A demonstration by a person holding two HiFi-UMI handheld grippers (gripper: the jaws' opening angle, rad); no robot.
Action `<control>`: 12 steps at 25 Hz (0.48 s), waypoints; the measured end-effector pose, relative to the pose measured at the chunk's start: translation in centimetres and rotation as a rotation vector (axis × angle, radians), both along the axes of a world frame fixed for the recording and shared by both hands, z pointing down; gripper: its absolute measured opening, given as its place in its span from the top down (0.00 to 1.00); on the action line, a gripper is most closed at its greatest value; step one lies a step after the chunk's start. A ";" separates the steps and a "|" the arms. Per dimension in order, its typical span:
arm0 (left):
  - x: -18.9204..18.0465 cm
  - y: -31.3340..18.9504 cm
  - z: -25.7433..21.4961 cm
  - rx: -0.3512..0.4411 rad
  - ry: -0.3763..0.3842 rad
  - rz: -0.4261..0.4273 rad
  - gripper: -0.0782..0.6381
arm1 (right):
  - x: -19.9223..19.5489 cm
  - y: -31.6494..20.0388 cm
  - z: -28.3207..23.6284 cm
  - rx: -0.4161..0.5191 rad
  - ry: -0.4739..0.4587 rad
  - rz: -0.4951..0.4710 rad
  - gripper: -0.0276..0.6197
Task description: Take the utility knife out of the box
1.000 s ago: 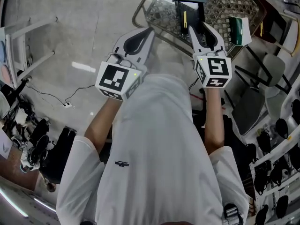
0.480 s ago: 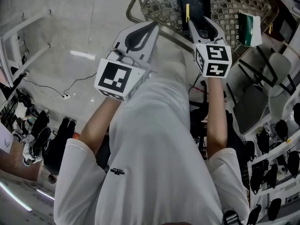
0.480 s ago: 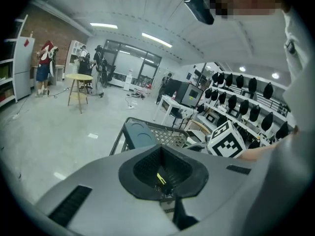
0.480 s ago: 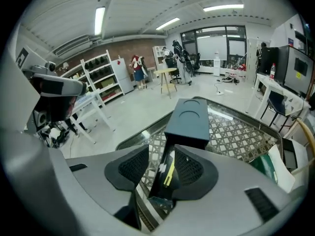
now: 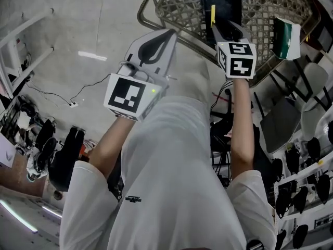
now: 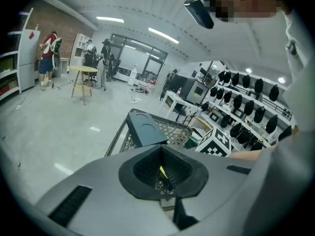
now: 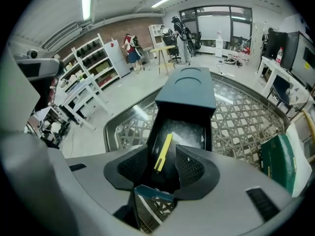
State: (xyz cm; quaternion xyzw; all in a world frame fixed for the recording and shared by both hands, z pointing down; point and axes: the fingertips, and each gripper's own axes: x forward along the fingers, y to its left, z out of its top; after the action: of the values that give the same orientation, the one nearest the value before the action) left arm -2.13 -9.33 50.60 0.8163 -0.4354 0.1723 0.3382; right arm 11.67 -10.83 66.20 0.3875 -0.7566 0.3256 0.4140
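Utility knife (image 7: 164, 152) lies in the bottom of the open box (image 7: 186, 90), untouched. Right gripper (image 5: 230, 30) hovers over it, jaws opening on nothing, the knife lined up in the gap. Left gripper (image 5: 167, 33) is clenched empty, off to the left. Box sits in a wire basket (image 7: 246, 122). I'd call this the reach-in; next it has to drop in and pinch the thin yellow body.
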 end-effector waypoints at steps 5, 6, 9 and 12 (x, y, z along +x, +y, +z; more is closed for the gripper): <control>-0.3 0.1 1.3 -0.021 -0.008 -0.004 0.89 | -0.2 0.6 2.5 -0.061 0.030 -0.037 0.70; -0.2 0.1 1.4 -0.026 -0.004 -0.001 0.89 | -0.2 0.7 2.9 -0.070 0.036 -0.046 0.70; 0.0 0.2 1.4 -0.033 0.009 -0.002 0.89 | -0.1 1.0 3.8 -0.098 0.059 -0.068 0.70; -0.2 0.2 1.8 -0.043 0.010 -0.006 0.89 | -0.3 1.2 4.6 -0.126 0.078 -0.082 0.70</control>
State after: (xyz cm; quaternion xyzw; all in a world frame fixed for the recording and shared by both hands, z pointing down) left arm -2.36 -9.11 52.36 0.8084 -0.4323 0.1766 0.3583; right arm 11.36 -9.61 70.84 0.3414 -0.7332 0.3402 0.4797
